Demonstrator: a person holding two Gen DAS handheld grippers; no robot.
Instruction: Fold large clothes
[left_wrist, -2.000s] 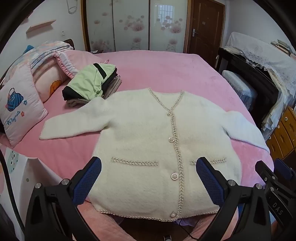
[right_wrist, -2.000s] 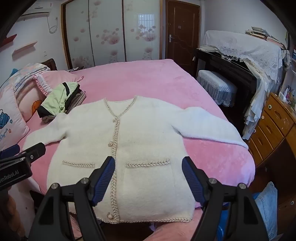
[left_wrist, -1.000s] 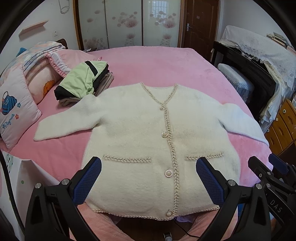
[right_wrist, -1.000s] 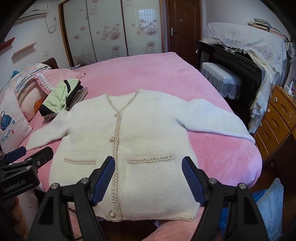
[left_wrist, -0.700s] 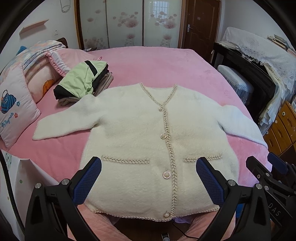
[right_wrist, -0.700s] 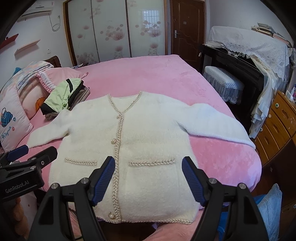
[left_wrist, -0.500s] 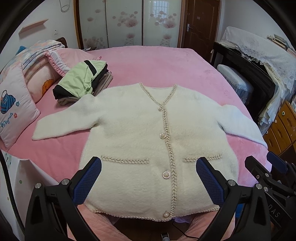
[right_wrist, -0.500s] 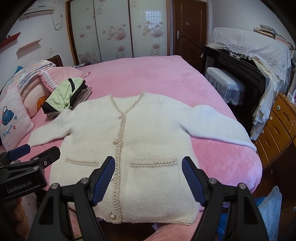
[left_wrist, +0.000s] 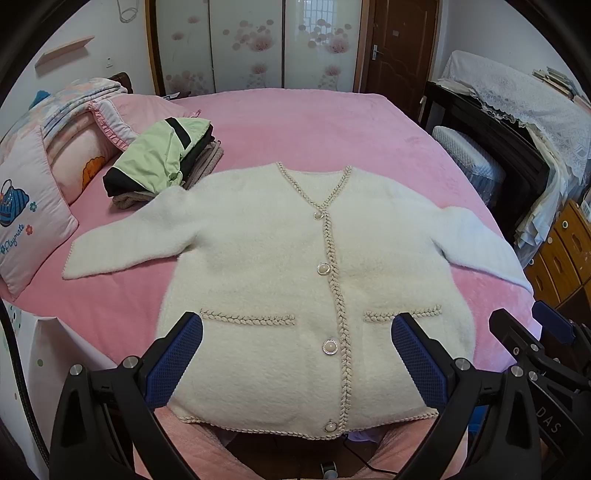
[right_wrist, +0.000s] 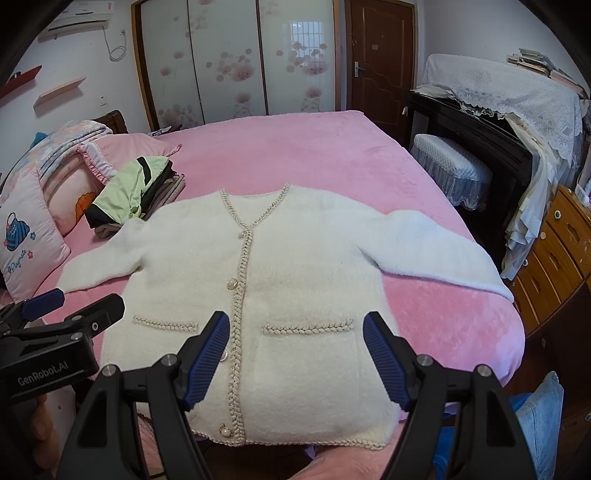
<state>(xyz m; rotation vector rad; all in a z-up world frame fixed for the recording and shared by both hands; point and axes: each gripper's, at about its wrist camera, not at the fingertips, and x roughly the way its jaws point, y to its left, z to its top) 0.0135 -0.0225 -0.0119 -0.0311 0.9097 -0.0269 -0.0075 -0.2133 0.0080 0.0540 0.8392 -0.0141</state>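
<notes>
1 cream fuzzy buttoned cardigan (left_wrist: 295, 280), flat, front up on pink bed (left_wrist: 314, 125), sleeves spread, hem at near edge. 4 buttons in left view; R view shows 3 clearly, plus wall AC unit (right_wrist: 79, 14). 1 folded clothes stack (left_wrist: 162, 162) by 1 pillow (left_wrist: 26, 221). Left gripper (left_wrist: 295, 354) and right gripper (right_wrist: 295, 350): jaws apart, empty, above hem.

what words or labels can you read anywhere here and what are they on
"GenRobot.AI": on the left gripper's black body, right wrist view.
"DAS": on the right gripper's black body, left wrist view; it may be part of a longer word.
"Playmate": on the pink pillow, under a blue bag picture.
The books on the lace-covered furniture are too small to read.
</notes>
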